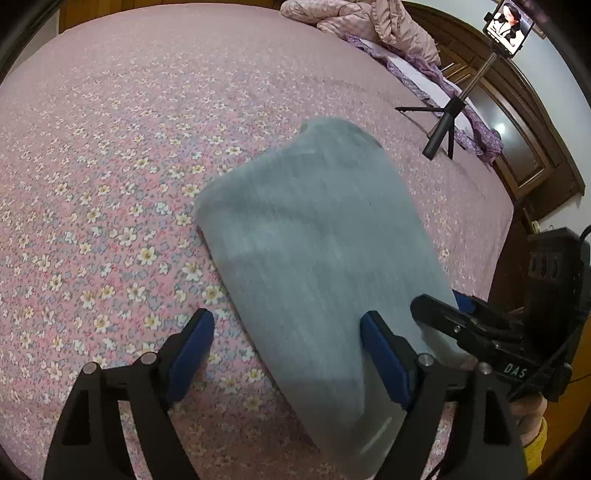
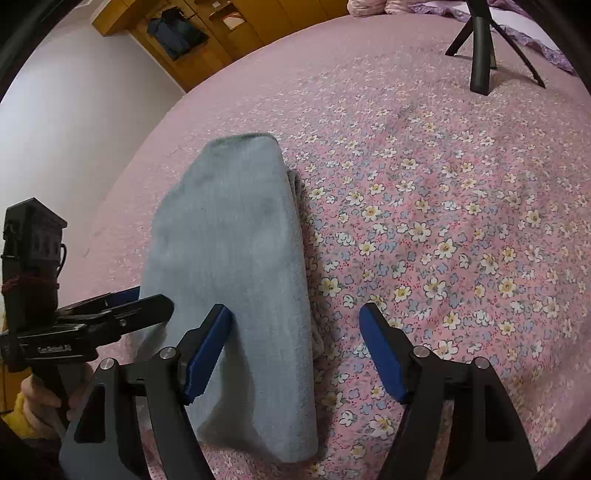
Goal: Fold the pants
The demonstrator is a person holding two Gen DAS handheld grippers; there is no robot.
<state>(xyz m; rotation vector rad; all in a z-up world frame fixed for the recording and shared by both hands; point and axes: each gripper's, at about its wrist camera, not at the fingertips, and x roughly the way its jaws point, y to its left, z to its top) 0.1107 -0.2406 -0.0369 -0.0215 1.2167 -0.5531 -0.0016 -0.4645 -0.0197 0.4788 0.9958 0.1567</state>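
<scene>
The grey-blue pants [image 1: 317, 236] lie folded into a long narrow stack on the pink floral bedspread [image 1: 110, 184]; they also show in the right wrist view [image 2: 229, 258]. My left gripper [image 1: 288, 332] is open, its right finger against the pants' near left edge. My right gripper [image 2: 295, 328] is open, straddling the stack's near right edge. Each gripper shows in the other's view, the right one [image 1: 461, 321] and the left one [image 2: 122, 314], beside the near end of the pants.
A black phone tripod [image 1: 447, 122] stands on the bed beyond the pants, also in the right wrist view [image 2: 480, 55]. A crumpled pink quilt [image 1: 362, 22] and purple pillow lie by the wooden headboard [image 1: 528, 140]. The wall and shelves are at left [image 2: 177, 33].
</scene>
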